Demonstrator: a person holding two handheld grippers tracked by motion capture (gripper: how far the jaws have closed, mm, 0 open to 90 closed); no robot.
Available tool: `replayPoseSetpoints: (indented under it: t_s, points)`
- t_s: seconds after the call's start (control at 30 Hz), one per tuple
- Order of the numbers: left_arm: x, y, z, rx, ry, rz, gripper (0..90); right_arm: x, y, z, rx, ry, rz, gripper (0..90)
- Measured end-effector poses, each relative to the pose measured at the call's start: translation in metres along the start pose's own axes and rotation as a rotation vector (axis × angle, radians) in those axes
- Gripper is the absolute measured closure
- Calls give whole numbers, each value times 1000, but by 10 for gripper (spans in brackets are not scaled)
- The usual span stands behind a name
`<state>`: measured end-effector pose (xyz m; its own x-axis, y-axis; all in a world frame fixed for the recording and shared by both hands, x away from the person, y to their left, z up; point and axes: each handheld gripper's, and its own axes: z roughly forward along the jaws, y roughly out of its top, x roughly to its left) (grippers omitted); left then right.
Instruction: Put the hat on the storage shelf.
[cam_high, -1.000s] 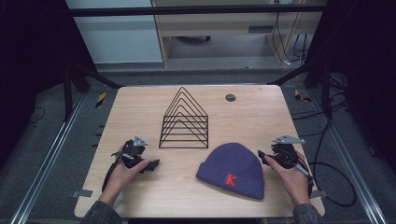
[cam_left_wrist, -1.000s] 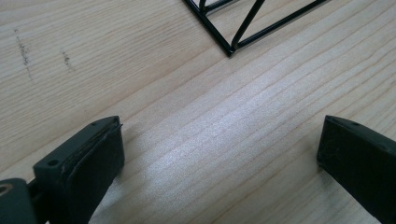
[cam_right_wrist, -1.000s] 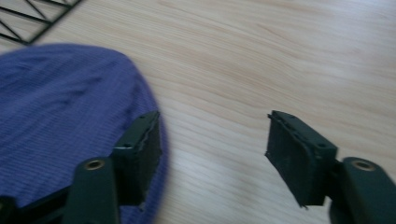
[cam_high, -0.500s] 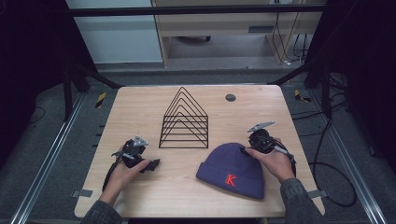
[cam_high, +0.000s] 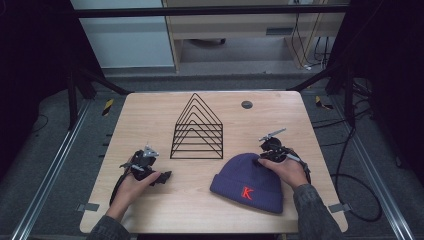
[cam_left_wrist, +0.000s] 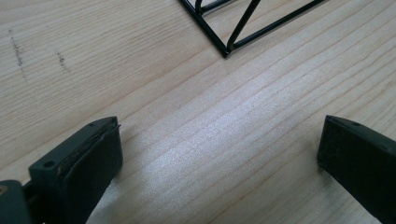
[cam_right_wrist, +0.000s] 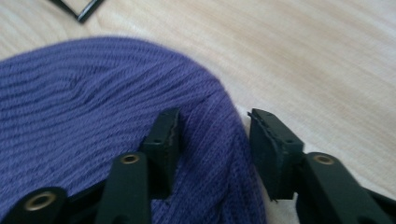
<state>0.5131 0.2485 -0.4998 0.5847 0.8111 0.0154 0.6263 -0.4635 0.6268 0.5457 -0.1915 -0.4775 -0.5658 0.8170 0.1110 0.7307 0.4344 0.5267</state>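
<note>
Since the earlier frames my right tool (cam_high: 265, 154) has come in from the right edge of the tabletop (cam_high: 150, 115) to the upper right rim of the purple beanie (cam_high: 247, 180), and its jaws have just been closing; my left tool (cam_high: 162, 177) has stayed where it was. In the right gripper view a fold of the beanie (cam_right_wrist: 93, 126) sits between the jaws of my right tool (cam_right_wrist: 212, 140): one jaw lies on top of the knit, the other stands just beside the hat's edge over bare wood, with a narrow gap left, so they are partly closed around the fold and not yet pinching it. The beanie lies flat near the front right of the tabletop, its red K toward me, just in front and to the right of the black wire rack (cam_high: 197, 130). My right hand (cam_high: 285, 170) rests on the crown edge of the hat, forearm coming in from the lower right, the tool pointing toward the hat. My left hand (cam_high: 137, 182) lies low on the tabletop at the front left, its tool (cam_left_wrist: 219, 154) spread wide over bare wood, a corner of the rack (cam_left_wrist: 226, 49) ahead of it.
</note>
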Motion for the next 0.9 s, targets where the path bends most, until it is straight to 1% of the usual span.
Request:
replayPoseSetpoints:
  t_s: [0.07, 0.1, 0.13, 0.2, 0.27, 0.33, 0.37, 0.4, 0.43, 0.47, 0.5, 0.53, 0.57, 0.63, 0.67, 0.73, 0.83, 0.9]
  points:
    - [0, 0, 0, 1, -1, 1, 0, 1, 1, 0, 14, 6, -10, 632]
    - [0, 0, 0, 1, 1, 4, 0, 1, 1, 0, 14, 6, -10, 632]
    - [0, 0, 0, 2, 1, 1, 0, 4, 3, -1, 21, 23, -20, 696]
    - [0, 0, 0, 1, 1, 3, 0, 6, 3, -2, 18, 32, -30, 748]
    - [0, 0, 0, -2, -2, 4, 0, 8, 3, -5, 14, 34, -33, 762]
    - [1, -1, 0, -6, -11, 9, 0, 12, 4, -13, -16, 28, -53, 777]
    - [2, -2, -1, -3, -19, 17, 0, 16, 5, -23, -44, 25, -68, 787]
    - [2, -2, -1, -3, -19, 17, 0, 16, 5, -23, -44, 25, -68, 787]
    - [2, -1, -1, -8, -13, 13, 0, 18, 6, -28, -52, 21, -73, 791]
    - [3, 0, -2, -4, -2, 12, 17, 25, 7, -44, -100, 26, -106, 794]
    - [3, 0, -2, -4, -2, 12, 36, 25, 7, -44, -100, 26, -106, 794]
    - [3, 0, -3, -6, 5, 13, 36, 28, 7, -49, -118, 22, -119, 795]
    - [4, 1, -4, -10, 13, 10, 43, 33, 7, -58, -135, 19, -136, 798]
    - [4, 1, -6, -19, 15, 15, 53, 40, 7, -71, -165, 16, -168, 803]
    - [5, 2, -8, -30, 9, 12, 55, 43, 7, -75, -176, 17, -183, 805]
    - [3, 3, -12, -52, 3, 12, 57, 52, 6, -89, -212, 25, -207, 808]
    - [2, 3, -15, -67, -7, 11, 64, 61, 6, -102, -238, 9, -231, 811]
    - [-2, 2, -23, -102, -17, 11, 67, 65, 6, -111, -264, 11, -242, 812]
